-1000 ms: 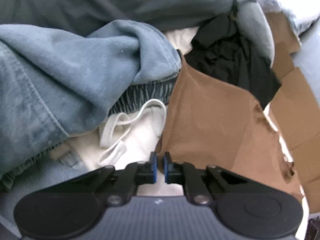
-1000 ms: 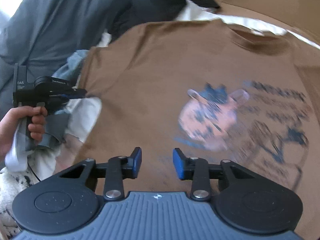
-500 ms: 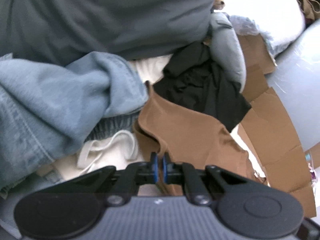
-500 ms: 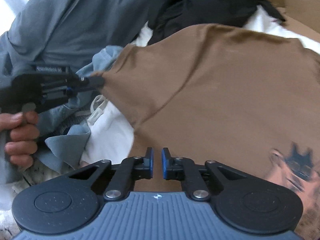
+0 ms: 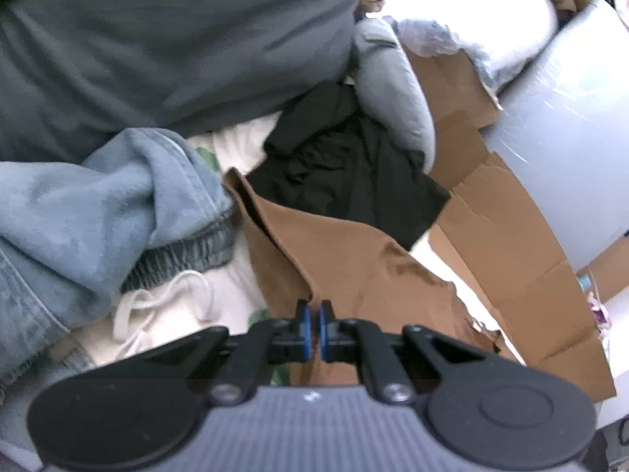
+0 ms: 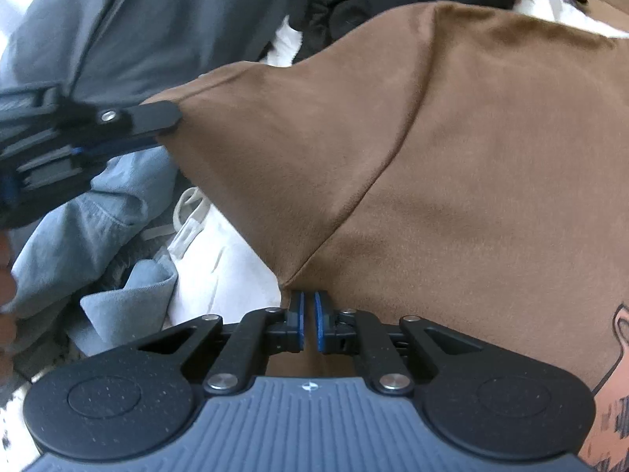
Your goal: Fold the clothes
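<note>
Two hand-held grippers share one brown T-shirt (image 6: 452, 181), the largest thing in play; it is drawn up off a heap of other laundry — a grey garment (image 5: 157, 47), blue denim (image 5: 70, 228), black fabric (image 5: 346, 165) and a white drawstring piece (image 5: 173, 314) on flattened cardboard (image 5: 511, 244). Stretched between two pinch points, the shirt can probably be pulled clear and laid flat for folding. The left hand-held gripper (image 5: 313, 328) is clenched on the shirt's edge. The right hand-held gripper (image 6: 308, 320) has just been closing and now nips the cloth near the sleeve seam.
</note>
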Available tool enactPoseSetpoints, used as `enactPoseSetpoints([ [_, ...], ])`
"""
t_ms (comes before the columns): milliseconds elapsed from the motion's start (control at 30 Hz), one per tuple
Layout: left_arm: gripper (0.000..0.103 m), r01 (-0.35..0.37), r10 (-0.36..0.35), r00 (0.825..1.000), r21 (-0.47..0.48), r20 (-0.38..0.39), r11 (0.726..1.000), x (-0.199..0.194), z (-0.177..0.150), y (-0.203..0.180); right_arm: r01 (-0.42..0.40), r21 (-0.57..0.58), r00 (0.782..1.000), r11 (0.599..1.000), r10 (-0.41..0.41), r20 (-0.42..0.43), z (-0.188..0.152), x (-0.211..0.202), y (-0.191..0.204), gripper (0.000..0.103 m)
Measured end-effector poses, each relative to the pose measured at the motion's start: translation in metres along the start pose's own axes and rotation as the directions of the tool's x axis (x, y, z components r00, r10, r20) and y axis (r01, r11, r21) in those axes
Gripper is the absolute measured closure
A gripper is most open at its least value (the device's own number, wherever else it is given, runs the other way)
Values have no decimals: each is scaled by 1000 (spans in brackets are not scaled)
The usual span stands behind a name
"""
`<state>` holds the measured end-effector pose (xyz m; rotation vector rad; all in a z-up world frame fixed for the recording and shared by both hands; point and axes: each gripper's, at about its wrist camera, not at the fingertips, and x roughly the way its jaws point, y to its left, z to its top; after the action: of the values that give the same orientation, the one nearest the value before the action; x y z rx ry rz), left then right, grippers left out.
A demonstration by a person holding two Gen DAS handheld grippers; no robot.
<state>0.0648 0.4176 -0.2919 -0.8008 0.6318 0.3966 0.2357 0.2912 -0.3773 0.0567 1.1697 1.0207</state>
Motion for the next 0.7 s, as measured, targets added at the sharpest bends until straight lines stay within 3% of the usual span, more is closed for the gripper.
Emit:
enactPoseSetpoints([
  [200, 99, -6, 6, 1000, 23, 2, 1000, -5, -8, -3, 17, 11, 1000, 1000, -17, 12, -2, 1, 5, 99],
  [400, 99, -56, 56, 998, 1, 9, 998, -4, -8, 12, -29, 89, 999, 996, 25, 45, -9, -12, -8, 100],
  [700, 99, -31, 30, 1000, 15, 4, 999, -5, -10, 5, -36, 125, 999, 992, 31, 41, -9, -4, -5, 99],
])
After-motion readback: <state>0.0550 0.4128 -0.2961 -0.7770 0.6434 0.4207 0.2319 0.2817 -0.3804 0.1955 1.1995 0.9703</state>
